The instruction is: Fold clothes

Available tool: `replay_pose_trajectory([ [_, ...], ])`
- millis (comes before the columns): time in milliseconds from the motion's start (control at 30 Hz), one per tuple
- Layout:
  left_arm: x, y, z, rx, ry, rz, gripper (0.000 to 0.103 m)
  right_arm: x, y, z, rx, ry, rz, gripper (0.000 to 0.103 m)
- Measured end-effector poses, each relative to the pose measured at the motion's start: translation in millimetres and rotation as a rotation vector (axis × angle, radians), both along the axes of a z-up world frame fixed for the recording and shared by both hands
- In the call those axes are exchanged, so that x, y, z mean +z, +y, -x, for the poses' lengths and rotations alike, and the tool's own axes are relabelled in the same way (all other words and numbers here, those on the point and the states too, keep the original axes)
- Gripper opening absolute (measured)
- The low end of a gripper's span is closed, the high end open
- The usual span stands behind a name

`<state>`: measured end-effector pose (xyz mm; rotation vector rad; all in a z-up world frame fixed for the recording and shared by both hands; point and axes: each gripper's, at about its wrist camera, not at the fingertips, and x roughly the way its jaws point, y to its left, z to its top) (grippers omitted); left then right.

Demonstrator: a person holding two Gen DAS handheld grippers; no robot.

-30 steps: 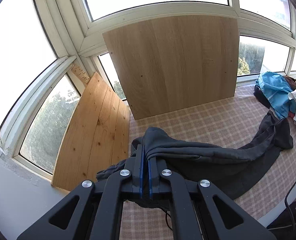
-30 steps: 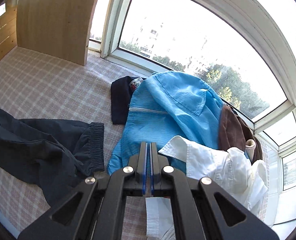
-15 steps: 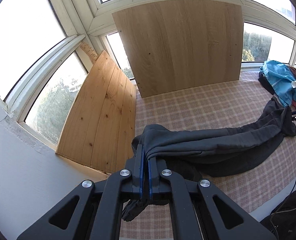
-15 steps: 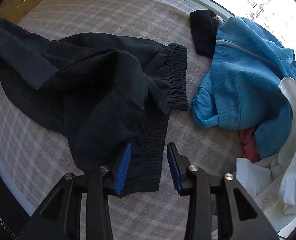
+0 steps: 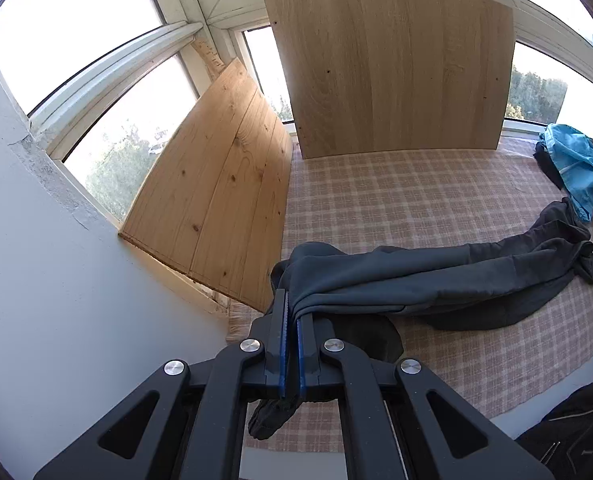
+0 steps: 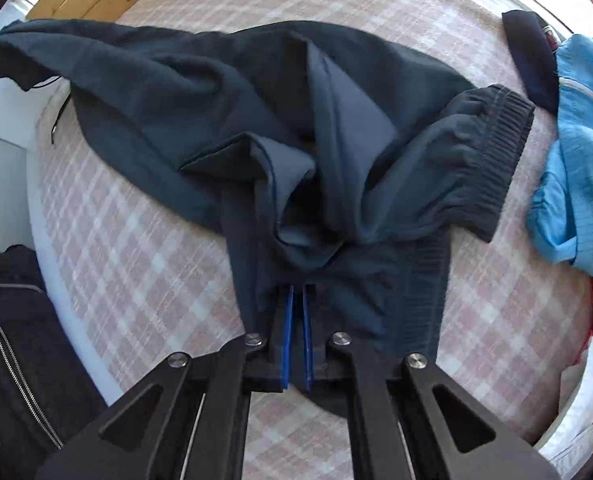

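Observation:
Dark grey trousers (image 5: 436,280) stretch across the checked cloth, one end pinched in my left gripper (image 5: 291,312), which is shut on the leg fabric. In the right wrist view the same trousers (image 6: 256,128) lie bunched, their elastic waistband (image 6: 500,148) at the right. My right gripper (image 6: 296,300) is shut on a fold of the fabric near the waist. A cuff end (image 5: 270,420) hangs down below the left gripper.
A pile of clothes with a blue jacket (image 6: 576,160) (image 5: 576,168), a black item (image 6: 532,64) and white garments (image 6: 584,392) lies at the right. Two wooden boards (image 5: 388,68) (image 5: 216,200) lean on the windows. A black zipped jacket (image 6: 12,344) lies off the table's near edge.
My right gripper swung from the clothes pile to the trousers, opened over the waist, then shut on the fabric. My left gripper pulled back and up, drawing the trousers out longer.

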<state>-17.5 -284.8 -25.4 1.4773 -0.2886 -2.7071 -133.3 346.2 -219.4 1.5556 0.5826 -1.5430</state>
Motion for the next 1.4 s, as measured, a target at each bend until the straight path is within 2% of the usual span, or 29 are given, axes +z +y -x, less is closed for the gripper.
replay_pose_trajectory([
  [133, -8, -3, 0, 0.010, -0.016, -0.007, 0.003, 5, 23, -3, -0.033, 0.034, -0.065, 0.009],
  [167, -9, -2, -1, 0.010, -0.019, -0.007, 0.003, 4, 23, 1, -0.035, 0.047, -0.075, 0.016],
  [233, -11, 0, -1, 0.006, -0.020, -0.005, 0.003, 2, 23, 9, -0.040, 0.074, -0.096, 0.036],
  [500, -6, 0, -5, 0.018, -0.017, -0.005, 0.003, -5, 26, 40, -0.058, 0.180, -0.180, 0.039],
  [633, -8, 3, -7, 0.018, -0.024, 0.000, 0.003, -1, 23, 61, -0.114, 0.166, -0.108, 0.040],
  [733, -8, 3, -8, 0.023, -0.025, 0.002, 0.003, -7, 16, 66, -0.093, 0.145, -0.117, 0.042],
  [800, -8, 3, -7, 0.025, -0.028, 0.001, 0.003, -7, 12, 57, -0.059, 0.162, -0.116, 0.044],
  [867, -9, 2, -7, 0.027, -0.032, 0.002, 0.003, -7, 11, 41, -0.006, 0.188, -0.106, 0.041],
  [933, -9, 1, -6, 0.029, -0.038, 0.002, 0.003, -4, 16, 28, 0.024, 0.195, -0.089, 0.026],
  [1033, -11, 1, -5, 0.029, -0.046, 0.002, 0.003, 3, 32, 15, 0.032, 0.200, -0.070, 0.020],
  [1100, -10, 1, -5, 0.029, -0.046, -0.001, 0.003, 11, 44, 14, 0.020, 0.250, -0.057, 0.010],
  [1200, -9, 1, -5, 0.028, -0.046, -0.004, 0.003, 23, 63, 24, -0.052, 0.377, -0.070, 0.008],
  [1300, -9, 2, -4, 0.027, -0.045, -0.006, 0.003, 22, 71, 32, -0.076, 0.358, -0.090, 0.008],
  [1400, -10, 2, -4, 0.030, -0.050, -0.006, 0.003, 14, 65, 34, -0.075, 0.403, -0.207, 0.011],
])
